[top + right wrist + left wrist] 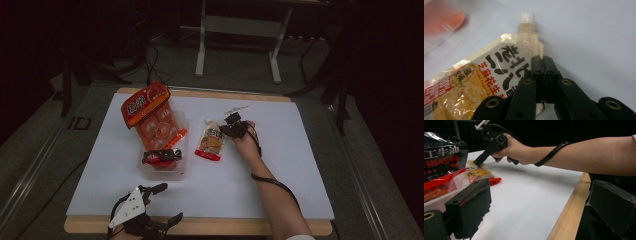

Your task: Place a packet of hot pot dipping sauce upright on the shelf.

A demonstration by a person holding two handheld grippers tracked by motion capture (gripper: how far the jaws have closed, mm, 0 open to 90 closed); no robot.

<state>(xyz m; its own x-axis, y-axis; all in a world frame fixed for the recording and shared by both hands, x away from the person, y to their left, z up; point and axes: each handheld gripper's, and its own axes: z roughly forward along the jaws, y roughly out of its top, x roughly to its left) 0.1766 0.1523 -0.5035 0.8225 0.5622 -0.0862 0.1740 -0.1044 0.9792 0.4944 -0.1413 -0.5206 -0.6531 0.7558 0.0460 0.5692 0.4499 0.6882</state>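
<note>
The right gripper is clenched on the edge of a glossy cream spouted plastic pouch with a ribbed white cap, lying flat on the smooth white counter. Beside the pouch stands a clear plastic tray. The left gripper rests released at the counter's near wooden edge.

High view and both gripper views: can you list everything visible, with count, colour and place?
Spouted sauce pouch: one, cream and yellow with a white cap and red base, lying at the sheet's middle.
Clear plastic bin: one, see-through, left of the pouch.
Orange-red snack bag: one, leaning from the bin's far end.
Black and red packet: one, inside the bin.
White sheet: one, covering the wooden table.
Grey metal frame: one, on the floor beyond.
Left gripper: black, jaws open, at the near edge.
Right gripper: black, jaws pinching the pouch's edge near the spout.
</note>
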